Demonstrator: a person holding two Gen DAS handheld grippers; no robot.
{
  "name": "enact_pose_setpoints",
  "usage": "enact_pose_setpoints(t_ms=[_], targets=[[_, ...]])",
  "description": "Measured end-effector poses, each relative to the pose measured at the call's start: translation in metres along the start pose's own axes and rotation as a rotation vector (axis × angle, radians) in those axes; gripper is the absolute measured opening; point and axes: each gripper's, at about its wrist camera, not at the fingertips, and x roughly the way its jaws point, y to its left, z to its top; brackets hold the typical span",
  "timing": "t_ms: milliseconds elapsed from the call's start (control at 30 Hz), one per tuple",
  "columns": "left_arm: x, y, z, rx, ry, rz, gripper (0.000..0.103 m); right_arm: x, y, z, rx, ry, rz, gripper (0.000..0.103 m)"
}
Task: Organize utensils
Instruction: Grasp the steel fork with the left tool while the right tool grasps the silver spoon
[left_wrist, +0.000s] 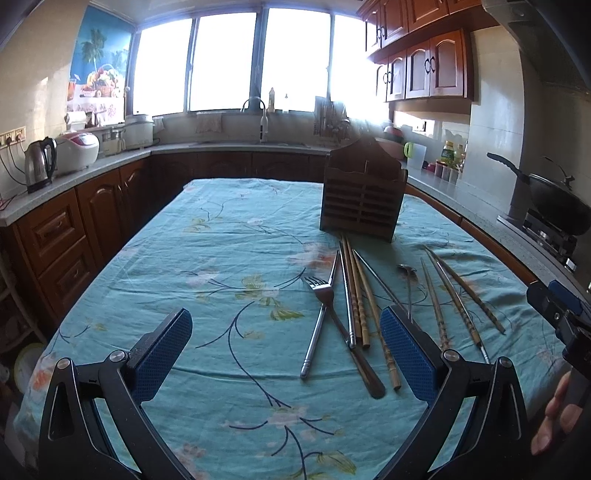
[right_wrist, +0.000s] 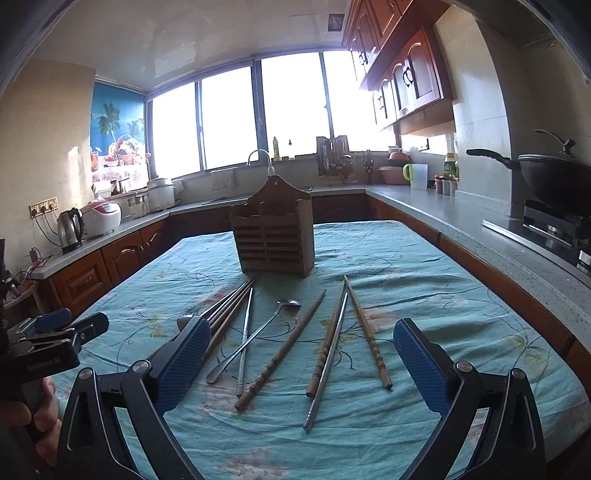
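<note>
- Nearest the lens, the left gripper (left_wrist: 286, 354) is hovering low over the floral tablecloth (left_wrist: 207, 258) with its blue pads spread wide apart, nothing between them.
- The right gripper (right_wrist: 299, 363) is doing the same — jaws parted and gripping nothing, hanging above the loose utensils.
- The wooden utensil holder (right_wrist: 274, 230) is standing upright on the cloth, and everything else is lying in front of it, on the camera side.
- A fork (left_wrist: 318, 321) is lying in front of the holder beside a bundle of wooden and metal chopsticks (left_wrist: 354, 295), touching them.
- A metal spoon (right_wrist: 255, 338) is resting in front of the holder, bowl toward it, crossing a metal chopstick.
- More chopsticks (right_wrist: 365, 332) are fanning out in front of the holder — well apart from the fork.
</note>
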Motion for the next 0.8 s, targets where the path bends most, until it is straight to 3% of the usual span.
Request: enact_pose_setpoints(t_ms=[367, 567, 633, 800], targets=[[0.043, 0.01, 0.028, -0.044, 0.169, -0.145, 0.102, 0.027, 0.003, 0.023, 0.01, 0.074, 0.087, 0.1], [0.071, 0.014, 0.036, -0.099, 0.253, -0.215, 0.097, 0.05, 0.004, 0.032, 0.04, 0.126, 0.141, 0.099], [0.081, 0.014, 0.038, -0.109, 0.285, -0.233, 0.092, 0.061, 0.003, 0.033, 0.065, 0.154, 0.169, 0.096], [0.108, 0.012, 0.041, -0.119, 0.371, -0.274, 0.076, 0.098, -0.003, 0.032, 0.162, 0.268, 0.223, 0.076]])
